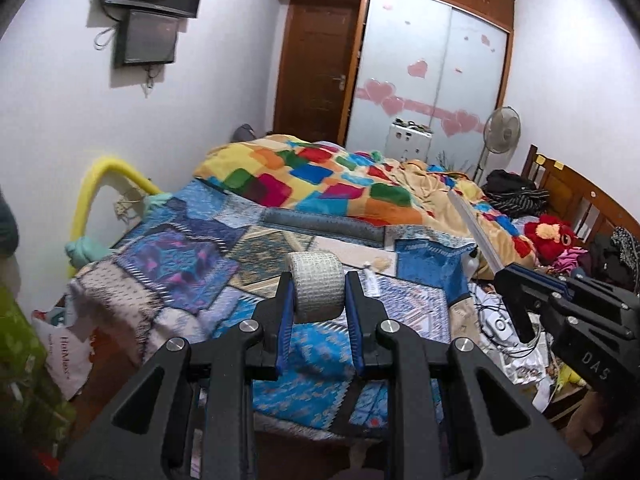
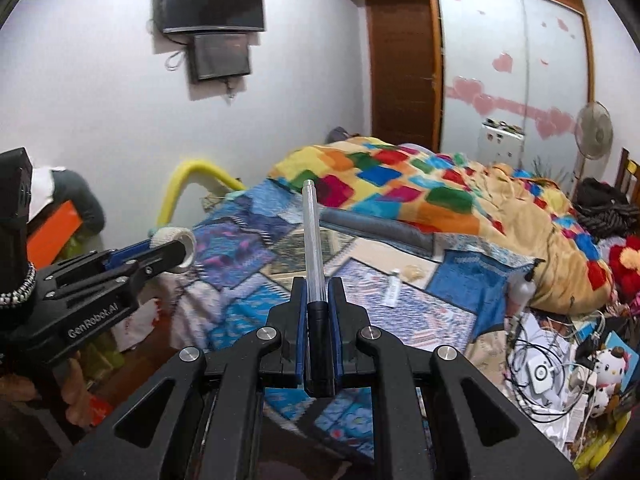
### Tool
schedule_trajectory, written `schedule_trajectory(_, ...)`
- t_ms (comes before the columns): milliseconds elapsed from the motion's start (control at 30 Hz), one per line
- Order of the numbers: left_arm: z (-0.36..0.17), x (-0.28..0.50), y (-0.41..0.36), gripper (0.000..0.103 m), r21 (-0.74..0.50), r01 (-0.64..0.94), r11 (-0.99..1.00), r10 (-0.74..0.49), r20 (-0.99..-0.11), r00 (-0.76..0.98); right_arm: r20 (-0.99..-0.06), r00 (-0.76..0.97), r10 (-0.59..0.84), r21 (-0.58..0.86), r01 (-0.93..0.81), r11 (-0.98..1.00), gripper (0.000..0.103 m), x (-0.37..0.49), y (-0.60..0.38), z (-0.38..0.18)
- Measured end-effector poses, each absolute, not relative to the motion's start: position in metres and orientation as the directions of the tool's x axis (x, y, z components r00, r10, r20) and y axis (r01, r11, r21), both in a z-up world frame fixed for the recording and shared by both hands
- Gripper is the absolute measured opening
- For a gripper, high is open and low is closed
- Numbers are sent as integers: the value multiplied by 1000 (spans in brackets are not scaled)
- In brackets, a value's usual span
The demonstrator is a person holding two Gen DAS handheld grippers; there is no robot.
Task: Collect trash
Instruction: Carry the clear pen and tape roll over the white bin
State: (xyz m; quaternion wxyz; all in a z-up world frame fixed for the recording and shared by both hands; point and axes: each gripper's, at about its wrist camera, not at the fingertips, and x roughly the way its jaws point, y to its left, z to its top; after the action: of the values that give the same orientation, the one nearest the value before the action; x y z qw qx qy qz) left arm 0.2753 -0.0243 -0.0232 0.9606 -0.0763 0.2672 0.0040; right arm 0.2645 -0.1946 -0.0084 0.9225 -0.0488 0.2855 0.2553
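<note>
My left gripper (image 1: 317,280) is shut on a roll of beige bandage (image 1: 316,286), held above the bed; the right wrist view catches the same gripper (image 2: 182,250) and roll (image 2: 176,238) at the left. My right gripper (image 2: 318,286) is shut on a slim stick (image 2: 311,248) with a clear tube and a black handle, pointing up and away. In the left wrist view that gripper (image 1: 506,274) and its stick (image 1: 474,232) show at the right. A small white tube (image 2: 391,290) lies on the patterned bedspread (image 2: 248,248).
A colourful patchwork blanket (image 1: 332,180) is heaped on the bed. Cables, papers and soft toys (image 2: 560,368) clutter the right side by the wooden headboard (image 1: 580,196). A yellow padded rail (image 1: 100,188) guards the left edge. Bags (image 1: 60,344) sit on the floor at left. A fan (image 1: 502,128) and wardrobe stand behind.
</note>
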Motion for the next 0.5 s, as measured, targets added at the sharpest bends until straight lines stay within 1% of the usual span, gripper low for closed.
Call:
schedule_trajectory(133,-22,244,1,24,-124,-92,988,16,-510,860,-552,678,486,58,-550,833,10,244,-168,-9)
schedule_trajectory(333,-31,200,47,24,-125,-176,976,87,-519,850,-575,614,541,52,-632,773,10,217,-125,-18)
schedule_trajectory(500,-48,171,84,24,-121,-255,959,148,-552,820,-615,542,572,58,-693,719,10,203,-88,-35)
